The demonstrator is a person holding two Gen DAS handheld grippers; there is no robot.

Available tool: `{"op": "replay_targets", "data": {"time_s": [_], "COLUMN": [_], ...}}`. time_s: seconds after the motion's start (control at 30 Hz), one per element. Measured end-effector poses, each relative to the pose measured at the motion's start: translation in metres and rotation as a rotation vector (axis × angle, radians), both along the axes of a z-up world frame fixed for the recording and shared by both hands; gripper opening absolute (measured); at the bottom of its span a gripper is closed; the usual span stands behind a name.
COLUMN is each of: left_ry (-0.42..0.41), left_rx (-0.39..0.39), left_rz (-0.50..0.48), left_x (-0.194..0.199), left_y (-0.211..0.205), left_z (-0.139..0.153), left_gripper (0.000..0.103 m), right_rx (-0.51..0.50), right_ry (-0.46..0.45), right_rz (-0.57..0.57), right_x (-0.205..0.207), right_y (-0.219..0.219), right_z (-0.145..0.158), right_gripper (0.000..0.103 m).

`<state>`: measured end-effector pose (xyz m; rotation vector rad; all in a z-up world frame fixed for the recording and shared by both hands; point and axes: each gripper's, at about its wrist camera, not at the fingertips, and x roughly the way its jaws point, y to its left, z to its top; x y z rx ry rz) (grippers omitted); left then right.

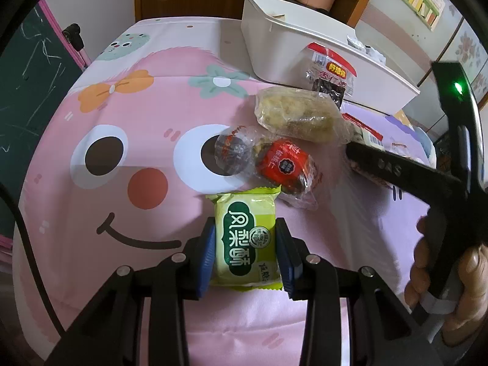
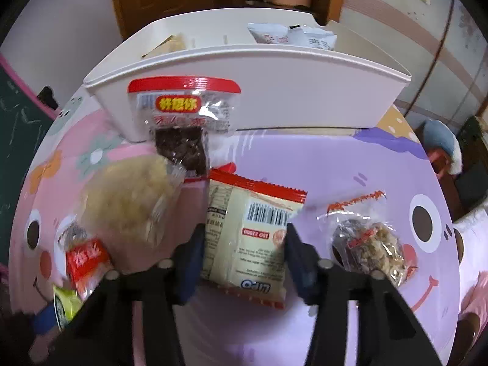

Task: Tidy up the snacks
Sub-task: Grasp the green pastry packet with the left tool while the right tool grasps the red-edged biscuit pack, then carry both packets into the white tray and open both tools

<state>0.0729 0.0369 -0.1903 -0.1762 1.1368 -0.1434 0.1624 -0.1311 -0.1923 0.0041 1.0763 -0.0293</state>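
Observation:
My left gripper (image 1: 245, 224) is shut on a green pastry packet (image 1: 244, 238), its blue pads pressed against the two long sides just above the pink cloth. In the right wrist view, my right gripper (image 2: 244, 228) is shut on a cream packet with red edges and a barcode (image 2: 250, 238) lying on the purple part of the cloth. The white storage bin (image 2: 274, 97) stands right behind it, with a few packets inside at the back. A red-topped bag of dark snacks (image 2: 183, 116) leans on the bin's front wall.
Loose snacks lie around. A pale crumbly pastry in clear wrap (image 1: 299, 116) and a red-labelled cake (image 1: 282, 164) are beside a dark round sweet (image 1: 231, 149). A nut cluster (image 2: 369, 247) lies to the right. A hand (image 1: 457, 274) grips the right tool. A chalkboard (image 1: 27, 91) stands at the left.

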Motion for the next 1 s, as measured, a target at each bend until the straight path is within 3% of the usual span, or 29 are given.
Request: {"op": "replay_targets", "data": {"time_s": [0.2,0.5,0.8,1.0], "left_ry": [0.003,-0.018,-0.206,-0.363], "left_rx": [-0.009,-0.023,-0.085,-0.096], "left_rz": [0.003,-0.004,-0.047,-0.092], "left_x": [0.000,-0.004,-0.006,0.015], "left_y": [0.002,0.001,0.000,-0.012], "left_z": [0.000,0.016,0.105,0.192], "left_gripper": [0.035,0.035,0.035,0.035], "right_rx": [0.108,0.234,0.257,0.234], "right_ry": [-0.035,-0.161,-0.315,-0.441], "right_rz": [0.061,0.076,0.111,0.133], "right_x": [-0.030,-0.080,-0.095,-0.092], "right_y": [-0.018,-0.057,-0.057,-0.065], "right_z": [0.006,0.063,0.126,0.186], "right_gripper": [0.046,0.046,0.046,0.046]}}
